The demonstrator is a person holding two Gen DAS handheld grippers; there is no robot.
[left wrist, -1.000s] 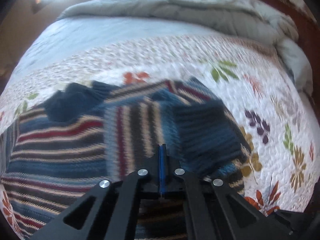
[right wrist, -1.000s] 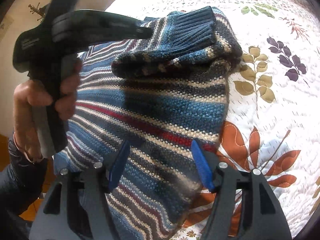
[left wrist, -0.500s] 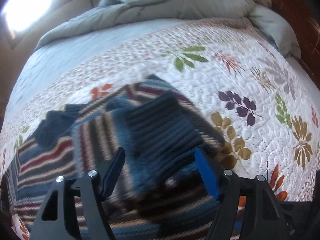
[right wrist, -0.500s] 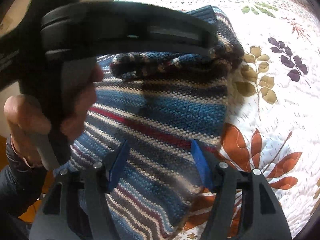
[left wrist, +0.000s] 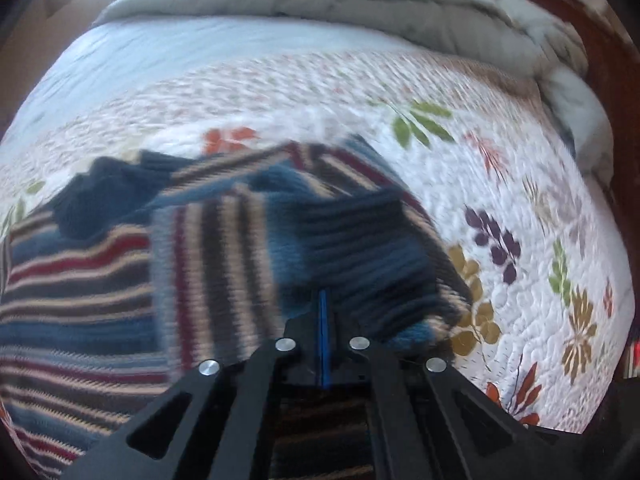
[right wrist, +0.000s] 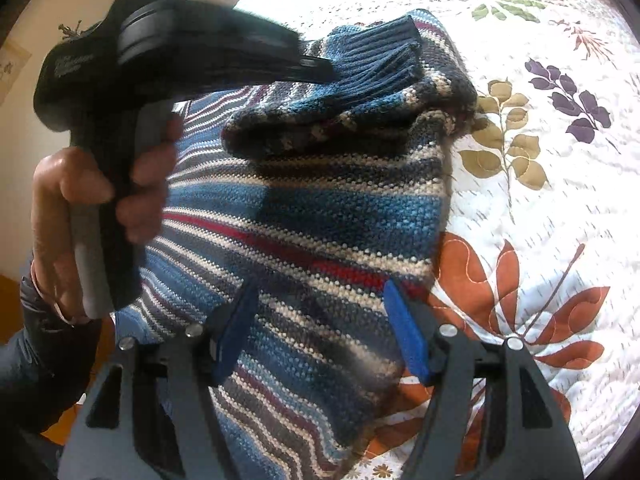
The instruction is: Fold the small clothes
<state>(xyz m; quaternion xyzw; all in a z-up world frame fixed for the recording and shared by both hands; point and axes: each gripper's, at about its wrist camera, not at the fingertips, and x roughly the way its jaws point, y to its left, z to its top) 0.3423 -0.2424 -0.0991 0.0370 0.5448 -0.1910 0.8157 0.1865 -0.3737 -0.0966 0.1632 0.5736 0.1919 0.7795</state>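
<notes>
A striped knit sweater (left wrist: 80,280) (right wrist: 320,208) in blue, cream, grey and red lies flat on the bed. One sleeve is folded across its top, with the navy ribbed cuff (left wrist: 360,248) (right wrist: 380,56) lying on the body. My left gripper (left wrist: 323,294) (right wrist: 320,74) is shut, its blue pads pressed together with no cloth showing between them; its tip sits at the cuff's left edge. A person's hand (right wrist: 100,200) holds its grip. My right gripper (right wrist: 320,332) hovers open over the sweater's lower part with nothing between its fingers.
The sweater rests on a white quilt (left wrist: 520,200) (right wrist: 540,200) with leaf and flower prints. A bunched grey duvet (left wrist: 360,12) lies at the far end. A dark wooden bed frame (left wrist: 600,60) runs along the right. Brown floor (right wrist: 8,300) shows past the left edge.
The left gripper stood shut a second ago, spread wide over the folded sleeve half a second ago, and is shut again now by the cuff. The right gripper has stayed still and open.
</notes>
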